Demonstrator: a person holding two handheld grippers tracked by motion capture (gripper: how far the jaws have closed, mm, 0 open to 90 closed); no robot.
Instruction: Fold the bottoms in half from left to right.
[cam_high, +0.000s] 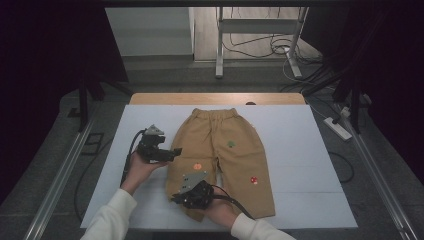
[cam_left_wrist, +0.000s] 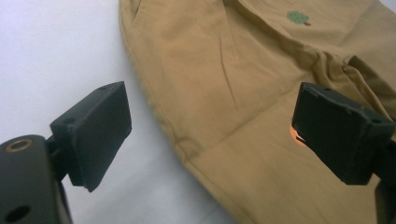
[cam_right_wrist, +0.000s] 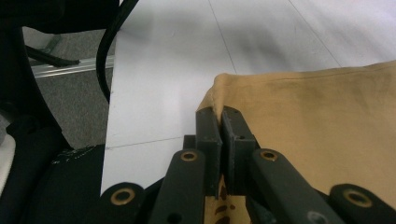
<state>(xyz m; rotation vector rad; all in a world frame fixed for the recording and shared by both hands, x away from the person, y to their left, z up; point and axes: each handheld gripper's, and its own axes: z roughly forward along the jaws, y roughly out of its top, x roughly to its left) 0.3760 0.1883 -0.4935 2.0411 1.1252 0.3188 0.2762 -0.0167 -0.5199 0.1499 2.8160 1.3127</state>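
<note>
Tan child's trousers (cam_high: 225, 150) lie flat on the white table sheet (cam_high: 300, 150), waistband at the far side, with small green, orange and red patches. My right gripper (cam_high: 176, 199) is at the hem of the left-hand leg, near the front edge. In the right gripper view its jaws (cam_right_wrist: 220, 122) are pressed together on a pinched fold of the tan cloth (cam_right_wrist: 303, 121). My left gripper (cam_high: 176, 152) hovers at the outer edge of the same leg, higher up. Its jaws (cam_left_wrist: 210, 130) stand wide apart over the trouser seam (cam_left_wrist: 210, 93), nothing between the pads.
The white sheet covers a wooden table (cam_high: 215, 98). Metal rails (cam_high: 60, 175) run along both sides, cables (cam_high: 345, 167) lie on the floor at the right, and a power strip (cam_high: 337, 128) sits at the far right. A frame stand (cam_high: 260, 30) is beyond the table.
</note>
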